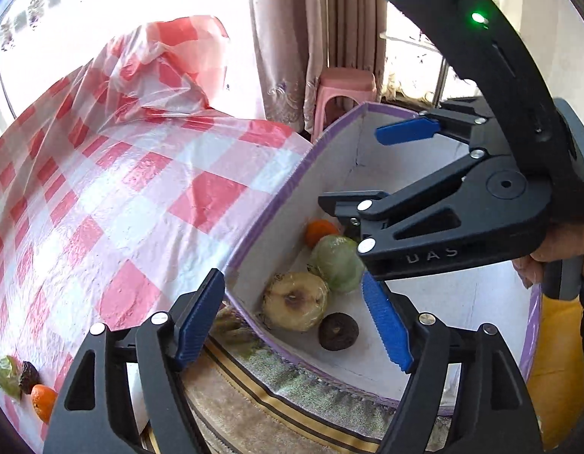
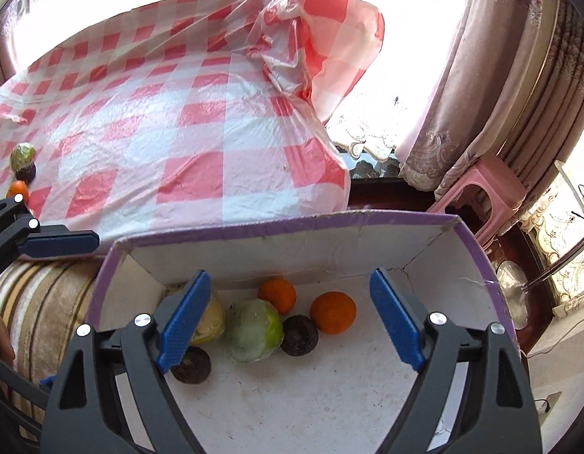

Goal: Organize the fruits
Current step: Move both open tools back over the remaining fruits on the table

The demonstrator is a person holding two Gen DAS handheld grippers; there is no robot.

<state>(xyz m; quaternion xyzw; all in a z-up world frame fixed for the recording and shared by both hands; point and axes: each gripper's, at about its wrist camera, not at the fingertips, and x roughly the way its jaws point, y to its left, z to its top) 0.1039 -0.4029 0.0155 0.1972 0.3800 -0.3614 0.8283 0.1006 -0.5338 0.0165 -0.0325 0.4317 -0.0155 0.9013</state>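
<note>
A purple-rimmed cardboard box (image 2: 330,223) holds several fruits: two oranges (image 2: 333,312), a green wrapped fruit (image 2: 254,331), a yellowish wrapped fruit (image 1: 295,300) and two dark round fruits (image 2: 299,335). My right gripper (image 2: 288,317) is open and empty, hovering above the fruits inside the box; it also shows in the left wrist view (image 1: 390,212). My left gripper (image 1: 295,325) is open and empty, straddling the box's near left wall. On the checked tablecloth (image 2: 159,121) a green fruit (image 2: 22,155), a dark fruit (image 2: 26,172) and an orange (image 2: 18,190) lie together at the left.
A striped cushion or sofa arm (image 1: 254,397) lies under the box. A pink stool (image 2: 488,196) and curtains (image 2: 500,94) stand behind. A crumpled fold of the tablecloth (image 2: 311,38) rises at the table's far corner.
</note>
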